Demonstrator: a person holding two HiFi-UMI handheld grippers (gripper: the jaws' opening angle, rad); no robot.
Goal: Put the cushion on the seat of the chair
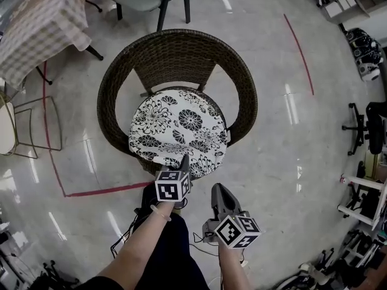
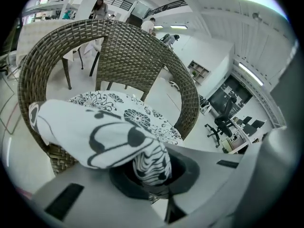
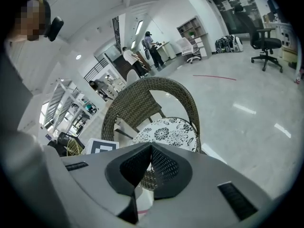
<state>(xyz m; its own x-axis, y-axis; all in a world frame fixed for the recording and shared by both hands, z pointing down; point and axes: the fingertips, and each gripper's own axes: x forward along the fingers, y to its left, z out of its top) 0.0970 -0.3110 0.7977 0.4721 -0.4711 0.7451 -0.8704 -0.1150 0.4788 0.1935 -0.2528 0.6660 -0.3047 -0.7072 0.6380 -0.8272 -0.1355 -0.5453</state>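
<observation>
A round white cushion with black flower print [image 1: 178, 128] lies on the seat of a dark wicker armchair [image 1: 175, 47]. My left gripper [image 1: 184, 161] is at the cushion's near edge, shut on a pinched fold of it. In the left gripper view the bunched cushion fabric [image 2: 95, 132] fills the space between the jaws of the left gripper [image 2: 152, 175], with the chair's back [image 2: 142, 46] behind. My right gripper [image 1: 216, 189] hangs to the right, short of the chair, jaws shut and empty. The right gripper view shows the right gripper [image 3: 151, 148] aimed at the cushion [image 3: 168, 132] and chair [image 3: 142, 94].
A table with a checked cloth [image 1: 36, 23] stands at the far left, a wire-frame stool [image 1: 36, 125] below it. Red tape [image 1: 103, 191] marks the floor. An office chair [image 1: 369, 125] and gear line the right side. Cables [image 1: 130, 234] lie by the person's legs.
</observation>
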